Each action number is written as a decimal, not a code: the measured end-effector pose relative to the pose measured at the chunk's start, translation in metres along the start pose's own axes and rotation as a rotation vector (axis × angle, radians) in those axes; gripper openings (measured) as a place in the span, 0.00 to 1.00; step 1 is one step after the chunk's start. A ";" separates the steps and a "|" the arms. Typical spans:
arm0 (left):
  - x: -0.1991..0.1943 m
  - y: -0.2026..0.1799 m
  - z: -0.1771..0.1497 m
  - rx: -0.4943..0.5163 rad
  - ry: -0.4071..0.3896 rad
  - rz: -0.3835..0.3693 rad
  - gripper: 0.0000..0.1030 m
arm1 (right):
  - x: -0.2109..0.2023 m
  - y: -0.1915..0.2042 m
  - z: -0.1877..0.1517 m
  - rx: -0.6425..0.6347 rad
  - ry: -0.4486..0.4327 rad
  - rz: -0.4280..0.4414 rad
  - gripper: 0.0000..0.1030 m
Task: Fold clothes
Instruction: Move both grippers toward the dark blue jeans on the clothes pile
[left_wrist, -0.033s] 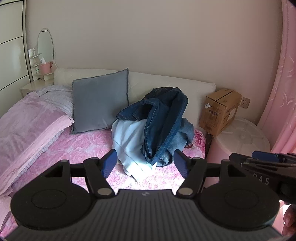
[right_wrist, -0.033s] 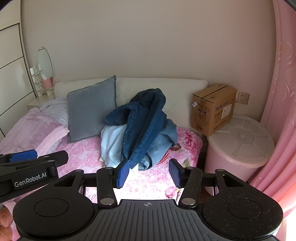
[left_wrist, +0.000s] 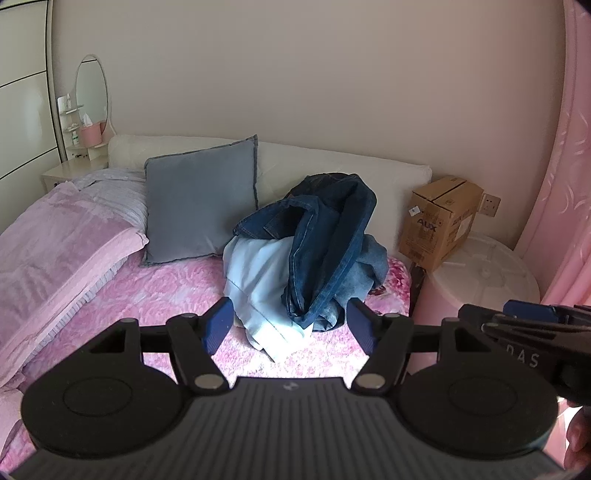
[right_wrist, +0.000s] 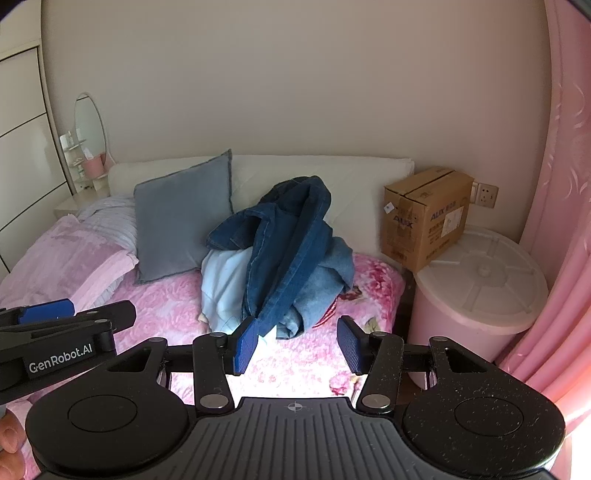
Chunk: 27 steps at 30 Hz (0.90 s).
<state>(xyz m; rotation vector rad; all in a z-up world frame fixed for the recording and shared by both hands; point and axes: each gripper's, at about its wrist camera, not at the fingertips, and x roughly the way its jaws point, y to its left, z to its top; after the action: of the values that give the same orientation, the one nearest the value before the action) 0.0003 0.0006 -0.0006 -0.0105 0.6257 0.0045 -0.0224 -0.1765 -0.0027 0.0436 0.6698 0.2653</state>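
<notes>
Clothes: a crumpled heap of dark blue denim garments draped over a pale blue cotton garment, bunched and unfolded, at the head end of the bed near its right edge, leaning on the long white headboard cushion.
Bed: pink floral quilted bedspread; it carries the heap and offers open flat cover between heap and grippers, which I judge fits laying a garment out.
Neighbours: a grey square pillow stands just left of the heap; a brown cardboard box sits on a round pink tub with a white lid, off the bed's right edge.
Left gripper: blue-padded fingers spread wide, released, gripping nothing, touching nothing, aimed at the heap from the foot side.
Right gripper: likewise spread wide and empty, clear of the cloth, level beside the left.
Why so held: both jaws gaping and pointed at the heap suit reaching for cloth, as I judge.
</notes>
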 end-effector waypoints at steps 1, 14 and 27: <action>0.000 0.000 0.000 -0.004 0.001 0.000 0.62 | 0.000 0.000 0.000 -0.002 0.000 -0.001 0.50; 0.005 0.007 0.001 -0.028 0.000 0.012 0.62 | 0.003 0.003 0.018 -0.012 0.002 -0.002 0.50; 0.007 0.006 0.003 -0.027 0.004 0.013 0.62 | 0.005 -0.003 0.014 -0.013 -0.007 0.000 0.50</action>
<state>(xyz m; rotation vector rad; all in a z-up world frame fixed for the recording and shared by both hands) 0.0073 0.0062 -0.0026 -0.0326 0.6294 0.0260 -0.0094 -0.1771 0.0052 0.0320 0.6613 0.2688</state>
